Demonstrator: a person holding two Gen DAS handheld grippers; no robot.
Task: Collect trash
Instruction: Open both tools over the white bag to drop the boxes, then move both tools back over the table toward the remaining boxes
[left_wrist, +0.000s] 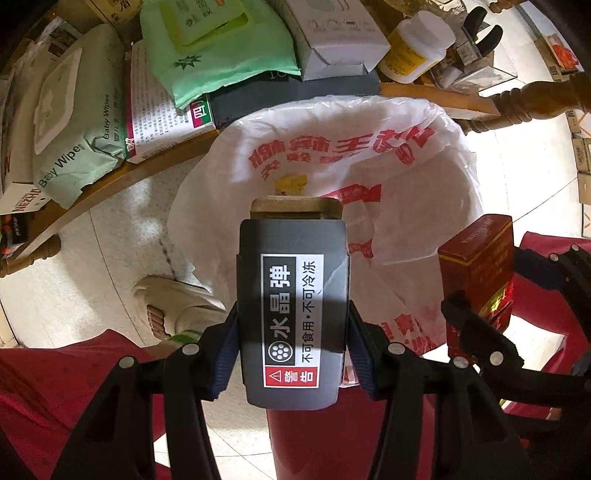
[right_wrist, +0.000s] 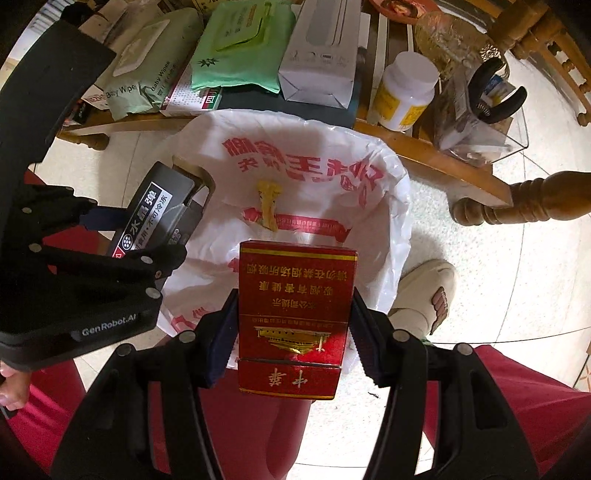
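A wooden table (right_wrist: 436, 155) is being seen across the top of both views, loaded with baby wipes packs (left_wrist: 74, 122), a green wipes pack (right_wrist: 240, 48), a white carton (right_wrist: 321, 55) and a white pill bottle (right_wrist: 402, 92). Below it, at the centre of each frame, a bin lined with a white plastic bag (left_wrist: 406, 155) printed in red is being shown open, with a small yellow scrap (right_wrist: 269, 203) lying inside it. Red trouser legs (right_wrist: 517, 398) and a slippered foot (right_wrist: 428, 295) are being shown at the lower edges.

A grey box (left_wrist: 293, 314) with a white and black label is being gripped by the left gripper (left_wrist: 293, 332), its blue pads pressed on both sides, above the near rim of the bag. A red cigarette pack (right_wrist: 295, 317) is being clamped likewise by the right gripper (right_wrist: 293, 332), over the bag's mouth, just beside the grey box.
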